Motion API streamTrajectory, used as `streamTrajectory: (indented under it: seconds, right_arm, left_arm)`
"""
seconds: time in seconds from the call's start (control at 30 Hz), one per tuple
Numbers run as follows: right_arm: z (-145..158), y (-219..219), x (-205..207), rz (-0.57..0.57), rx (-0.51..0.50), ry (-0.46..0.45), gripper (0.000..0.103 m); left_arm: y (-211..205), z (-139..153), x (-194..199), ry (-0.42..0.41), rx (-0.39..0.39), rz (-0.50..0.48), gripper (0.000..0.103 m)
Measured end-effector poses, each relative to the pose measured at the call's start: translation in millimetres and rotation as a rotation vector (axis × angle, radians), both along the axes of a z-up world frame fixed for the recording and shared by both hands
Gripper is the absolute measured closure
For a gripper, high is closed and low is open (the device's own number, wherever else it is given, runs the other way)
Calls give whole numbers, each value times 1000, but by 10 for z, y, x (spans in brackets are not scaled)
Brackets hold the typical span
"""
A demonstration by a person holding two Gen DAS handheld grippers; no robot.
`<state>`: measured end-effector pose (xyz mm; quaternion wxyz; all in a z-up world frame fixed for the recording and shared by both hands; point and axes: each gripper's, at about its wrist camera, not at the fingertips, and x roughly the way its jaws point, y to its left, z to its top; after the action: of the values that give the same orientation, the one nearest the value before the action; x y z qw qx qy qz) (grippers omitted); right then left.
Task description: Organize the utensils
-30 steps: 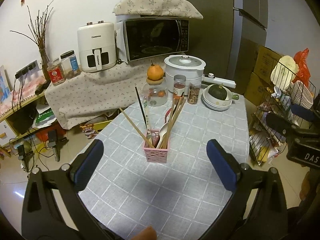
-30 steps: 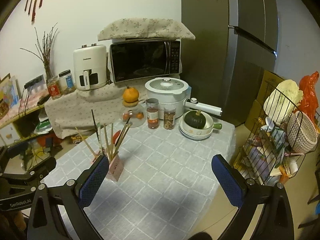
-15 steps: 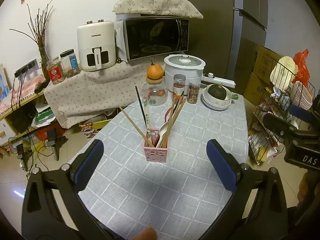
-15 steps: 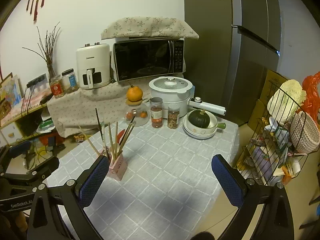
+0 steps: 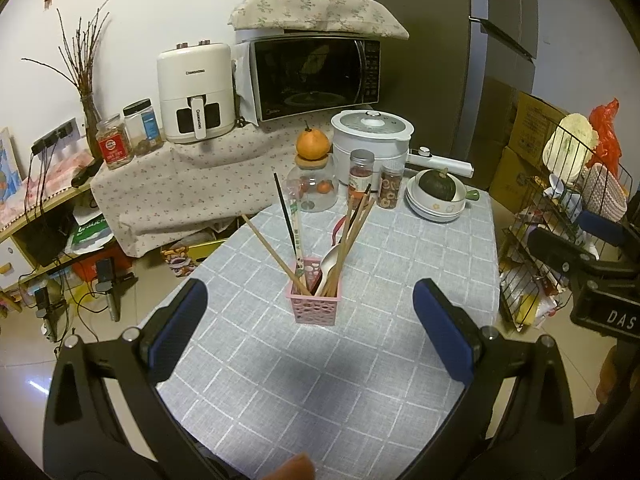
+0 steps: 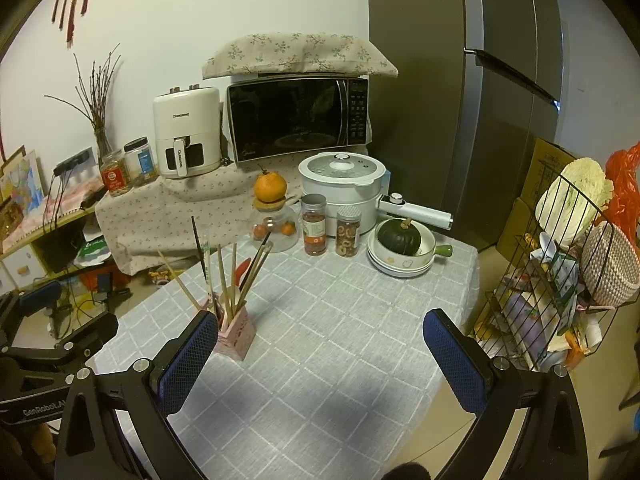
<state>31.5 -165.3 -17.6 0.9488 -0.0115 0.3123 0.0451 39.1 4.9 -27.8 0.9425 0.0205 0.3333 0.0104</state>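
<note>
Two handheld grippers hover above the near edge of a table covered in a grey checked cloth (image 5: 420,248), both with their blue-padded fingers spread wide apart and nothing between them. From the left gripper (image 5: 306,332) camera, a small pink perforated holder (image 5: 316,300) stands near the middle of the table, directly ahead. Several wooden chopsticks (image 5: 276,254), a dark thin stick and a pale spoon (image 5: 332,260) lean out of it at loose angles, fanned rather than bundled. From the right gripper (image 6: 320,354) camera, the holder (image 6: 236,336) sits to the left, just beyond the left finger. Jars, an orange on a glass jar (image 5: 313,178), a white cooker (image 5: 372,140) and stacked bowls holding a dark squash (image 5: 438,196) line the far edge, well apart from the holder. No loose utensils lie on the cloth, so sorting seems largely finished.
</note>
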Motion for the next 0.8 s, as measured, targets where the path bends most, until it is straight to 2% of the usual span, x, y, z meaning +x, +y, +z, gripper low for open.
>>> streamTrajectory:
  seconds: [0.8]
  right_arm:
    - [5, 33, 10, 4, 1, 3, 0]
  left_arm:
    - [-3, -1, 3, 2, 0, 6, 1]
